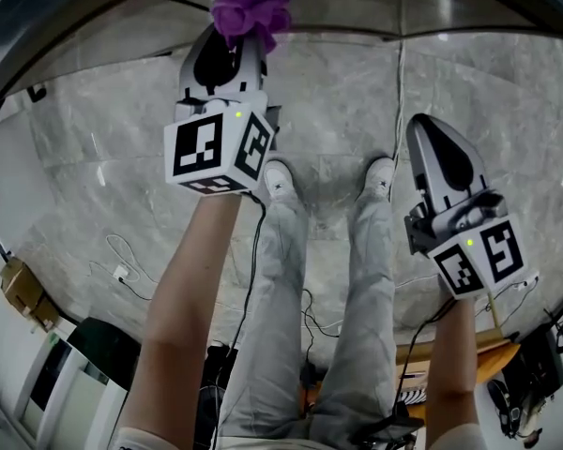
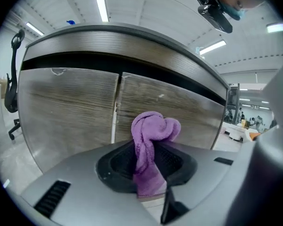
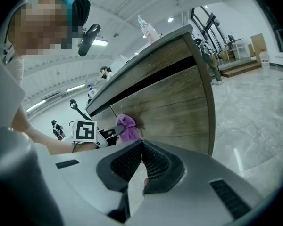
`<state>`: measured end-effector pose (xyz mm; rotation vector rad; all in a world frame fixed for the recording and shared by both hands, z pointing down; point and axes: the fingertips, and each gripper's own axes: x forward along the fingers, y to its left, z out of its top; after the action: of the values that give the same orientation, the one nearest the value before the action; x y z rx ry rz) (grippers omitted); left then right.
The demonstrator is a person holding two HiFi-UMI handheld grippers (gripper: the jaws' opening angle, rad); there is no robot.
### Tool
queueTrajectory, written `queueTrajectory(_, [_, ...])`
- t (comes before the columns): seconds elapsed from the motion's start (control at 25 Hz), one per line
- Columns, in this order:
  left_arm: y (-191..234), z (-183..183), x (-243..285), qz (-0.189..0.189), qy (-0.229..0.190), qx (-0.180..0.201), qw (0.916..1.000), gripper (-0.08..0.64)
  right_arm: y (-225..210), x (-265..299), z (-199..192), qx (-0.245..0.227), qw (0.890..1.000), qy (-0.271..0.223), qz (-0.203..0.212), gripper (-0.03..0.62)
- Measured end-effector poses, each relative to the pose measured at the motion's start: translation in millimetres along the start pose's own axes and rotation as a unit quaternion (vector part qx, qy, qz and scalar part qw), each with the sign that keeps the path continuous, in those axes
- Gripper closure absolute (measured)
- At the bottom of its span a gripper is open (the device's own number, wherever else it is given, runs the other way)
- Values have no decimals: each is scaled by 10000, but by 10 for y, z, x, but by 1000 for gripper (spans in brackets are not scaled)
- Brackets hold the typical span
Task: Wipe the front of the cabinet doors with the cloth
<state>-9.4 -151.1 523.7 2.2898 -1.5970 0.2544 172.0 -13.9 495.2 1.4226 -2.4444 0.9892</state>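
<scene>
Clutching purple cloth (image 2: 154, 126), left claw (image 2: 147, 166) faces 2 cabinet doors (image 2: 70, 112); right claw (image 3: 141, 160) clenched, empty.

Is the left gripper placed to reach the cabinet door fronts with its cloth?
Likely yes: the left gripper is shut on the purple cloth, the cabinet doors stand directly ahead, and nothing lies between them.

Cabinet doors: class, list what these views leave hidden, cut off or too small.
Left gripper view: the cloth hides its own contact with the doors.
Head view: doors cut off by the top edge; only the cloth shows.
Right gripper view: bottle above the doors too small to identify.
</scene>
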Motion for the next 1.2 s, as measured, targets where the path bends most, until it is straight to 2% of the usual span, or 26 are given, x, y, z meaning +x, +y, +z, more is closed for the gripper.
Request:
queueTrajectory(0.28, [461, 32, -118, 339, -13, 114, 9994, 459, 216, 184, -30, -35, 9998, 55, 162, 565])
queueTrajectory(0.48, [372, -47, -198, 465, 15, 74, 9989, 459, 142, 111, -30, -2, 9998, 53, 189, 565])
queueTrajectory(0.68, [-350, -449, -199, -52, 379, 261, 9989, 459, -157, -124, -42, 58, 9999, 65, 128, 565])
queueTrajectory(0.92, [-1473, -783, 78, -728, 600, 206, 9953, 459, -762, -582, -39, 144, 9998, 83, -128, 565])
queueTrajectory(1.2, [-2302, -978, 548, -1080, 639, 138, 9920, 459, -1409, -1021, -113, 416, 9981, -27, -449, 565])
